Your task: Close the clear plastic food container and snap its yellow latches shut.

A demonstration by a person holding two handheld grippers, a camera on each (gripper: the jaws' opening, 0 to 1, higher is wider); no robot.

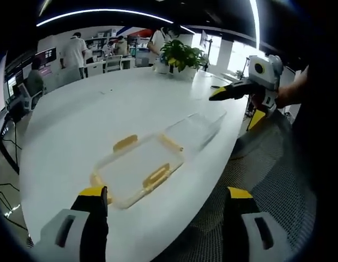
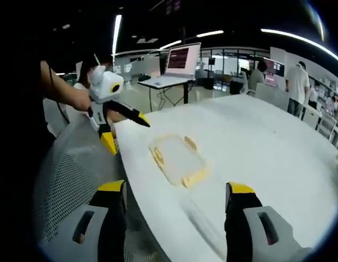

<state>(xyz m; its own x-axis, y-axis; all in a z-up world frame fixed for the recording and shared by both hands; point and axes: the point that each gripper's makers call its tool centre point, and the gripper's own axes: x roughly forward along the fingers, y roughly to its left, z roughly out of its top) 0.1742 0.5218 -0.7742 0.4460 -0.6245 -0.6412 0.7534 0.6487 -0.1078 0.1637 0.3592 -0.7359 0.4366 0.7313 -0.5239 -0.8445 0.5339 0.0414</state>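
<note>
Left gripper view: open food box waits on white table

Left gripper view looks down on a wide white table (image 1: 103,109); near its close edge lies the lid (image 1: 137,169), flat, clear, with yellow latches (image 1: 157,176) on its sides; just beyond it, toward the upper right, stands the clear container (image 1: 195,130), apart from the lid and uncovered; the left gripper (image 1: 166,204) hangs above the table edge with its yellow-tipped jaws spread wide and nothing between them; the right gripper (image 1: 226,94) reaches in from the right over the far edge, held by a hand, its jaws drawn to a near point, though whether they meet I cannot tell; a potted plant (image 1: 181,54) sits at the far end, with people standing behind it.

Right gripper view shows the lid (image 2: 177,158) from the other side, mid-table; the right gripper (image 2: 177,196) hovers with jaws well apart and empty; the left gripper (image 2: 133,117) comes in from the left above the table edge; a mesh chair back (image 2: 71,180) sits below; a laptop (image 2: 180,60) stands on a desk beyond.
</note>
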